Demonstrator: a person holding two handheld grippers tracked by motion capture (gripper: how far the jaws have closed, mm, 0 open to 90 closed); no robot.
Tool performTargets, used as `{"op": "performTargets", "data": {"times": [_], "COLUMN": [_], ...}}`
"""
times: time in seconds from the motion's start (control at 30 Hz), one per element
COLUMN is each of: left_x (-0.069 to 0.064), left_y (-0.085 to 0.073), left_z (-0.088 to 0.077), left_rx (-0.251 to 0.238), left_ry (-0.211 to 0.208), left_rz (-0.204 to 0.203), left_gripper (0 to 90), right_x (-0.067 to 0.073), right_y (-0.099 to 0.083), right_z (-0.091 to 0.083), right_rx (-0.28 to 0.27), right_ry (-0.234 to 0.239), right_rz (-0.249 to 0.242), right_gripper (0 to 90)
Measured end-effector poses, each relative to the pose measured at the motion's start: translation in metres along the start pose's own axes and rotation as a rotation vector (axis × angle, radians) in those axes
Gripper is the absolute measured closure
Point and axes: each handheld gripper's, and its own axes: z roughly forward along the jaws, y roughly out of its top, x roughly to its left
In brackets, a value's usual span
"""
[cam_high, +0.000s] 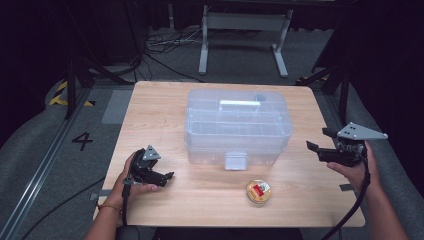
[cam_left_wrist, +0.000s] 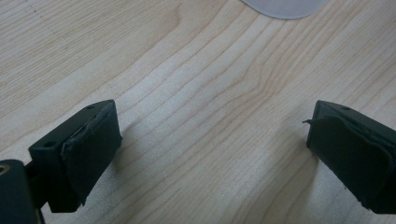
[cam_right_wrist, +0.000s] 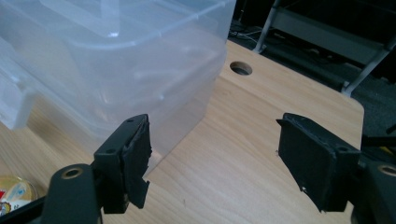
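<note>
A clear plastic storage box (cam_high: 238, 126) with a lid, a top handle and a front latch stands in the middle of the wooden table (cam_high: 165, 105). In front of it lies a small round tin (cam_high: 258, 191) with a red and yellow label. My left gripper (cam_high: 168, 177) rests low at the table's front left, open over bare wood (cam_left_wrist: 210, 135), nothing between its pads. My right gripper (cam_high: 317, 139) hangs above the table's right edge, open and empty, jaws pointing at the box's right end (cam_right_wrist: 140, 70). The tin (cam_right_wrist: 14, 193) peeks in at the lower left of the right gripper view.
A round cable hole (cam_right_wrist: 241, 68) is cut into the table's far right corner. Beyond the table stand a white metal frame (cam_high: 244, 30), loose cables on grey carpet and black tripod legs at both sides.
</note>
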Motion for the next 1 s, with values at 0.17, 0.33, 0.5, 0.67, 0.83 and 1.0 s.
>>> {"op": "performTargets", "data": {"times": [0.17,0.33,0.5,0.67,0.83,1.0], "left_x": [-0.001,-0.003,-0.005,-0.007,-0.010,-0.016], "left_y": [0.001,0.003,0.005,0.010,0.017,0.030], "left_z": [0.000,-0.001,-0.001,-0.004,-0.008,-0.011], "left_rx": [0.000,-0.004,0.001,-0.017,-0.047,-0.068], "left_ry": [0.004,0.001,-0.004,-0.004,-0.007,-0.001], "left_rz": [-0.010,-0.010,-0.008,0.000,0.012,0.053], "left_gripper": [4.8,10.9,15.7,16.1,16.2,16.9], "right_x": [0.003,0.007,0.015,0.021,0.025,0.029], "right_y": [0.015,0.034,0.048,0.059,0.068,0.076], "right_z": [0.000,0.005,0.014,0.026,0.035,0.045], "right_rx": [-0.018,-0.028,-0.013,-0.003,-0.001,0.007], "right_ry": [0.016,0.040,0.060,0.085,0.099,0.118], "right_rz": [-0.014,-0.026,-0.053,-0.060,-0.065,-0.070], "right_gripper": [26.7,27.2,27.5,28.9,29.7,30.4]}}
